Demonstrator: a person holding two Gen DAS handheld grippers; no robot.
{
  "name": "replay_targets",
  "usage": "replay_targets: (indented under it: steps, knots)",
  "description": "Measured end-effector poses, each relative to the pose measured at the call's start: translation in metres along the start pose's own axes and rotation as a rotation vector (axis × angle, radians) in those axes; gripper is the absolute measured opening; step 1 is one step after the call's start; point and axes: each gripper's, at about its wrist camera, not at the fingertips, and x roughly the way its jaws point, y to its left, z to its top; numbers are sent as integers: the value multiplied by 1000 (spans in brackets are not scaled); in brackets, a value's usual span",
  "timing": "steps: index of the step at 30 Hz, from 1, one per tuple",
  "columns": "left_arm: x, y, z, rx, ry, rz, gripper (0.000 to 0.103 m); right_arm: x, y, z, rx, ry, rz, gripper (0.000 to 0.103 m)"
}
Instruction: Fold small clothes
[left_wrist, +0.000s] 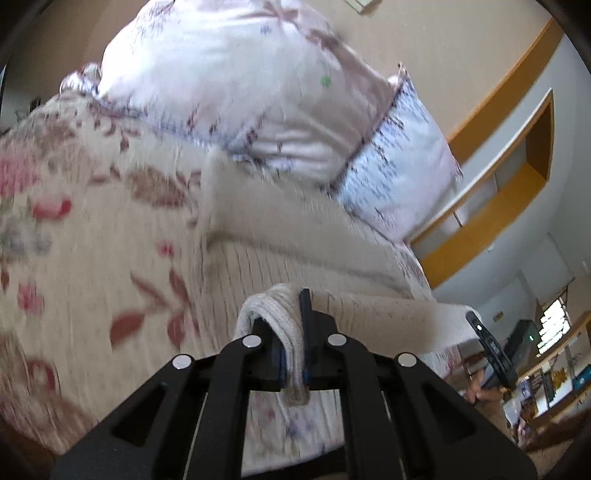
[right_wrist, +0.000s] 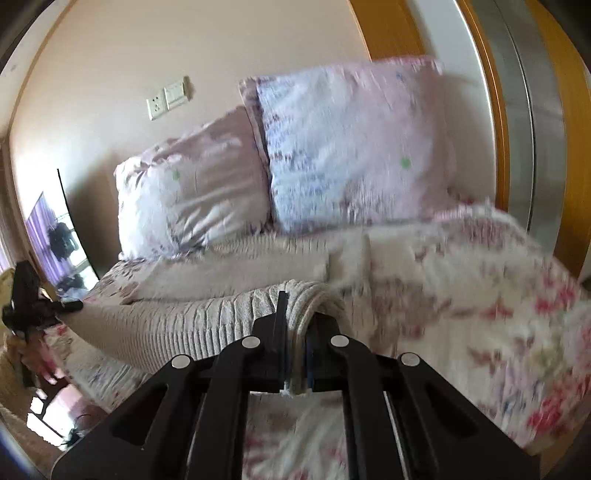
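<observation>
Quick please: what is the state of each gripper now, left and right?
Left gripper: closed, holding an edge of the beige knit garment.
Right gripper: closed, holding another edge of the same garment.

A floral bedspread (right_wrist: 480, 295) in cream with pink and red flowers covers the bed. Two pillows (right_wrist: 351, 147) with a pale pink and lilac print stand upright, side by side and touching, at the head of the bed against a beige wall (right_wrist: 147, 44). A white socket and switch plate (right_wrist: 168, 98) is mounted on that wall, above the pillows. In the left wrist view, a wooden shelf (left_wrist: 509, 192) with an orange-brown frame is fixed to the wall beyond the bed.
</observation>
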Motion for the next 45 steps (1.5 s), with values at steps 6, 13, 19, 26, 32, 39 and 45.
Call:
replay_targets:
  steps: [6, 13, 19, 26, 32, 39, 45]
  knots:
    - [22, -7, 43, 24, -41, 37, 6, 22, 6, 25, -36, -40, -27, 7]
    - [68, -10, 99, 50, -68, 79, 6, 84, 0, 60, -26, -20, -69, 7]
    - [135, 15, 130, 0, -51, 130, 6, 173, -32, 62, 124, 130, -97, 7]
    - [196, 55, 131, -125, 59, 166, 6, 240, -71, 40, 387, 337, -103, 8]
    - [208, 65, 136, -197, 74, 116, 12, 260, -86, 49, 532, 375, -45, 11]
    - [182, 66, 153, -229, -48, 87, 53, 250, -95, 65, 627, 320, 30, 31]
    - [152, 64, 145, -168, -45, 132, 53, 217, -102, 68, 618, 235, -45, 60]
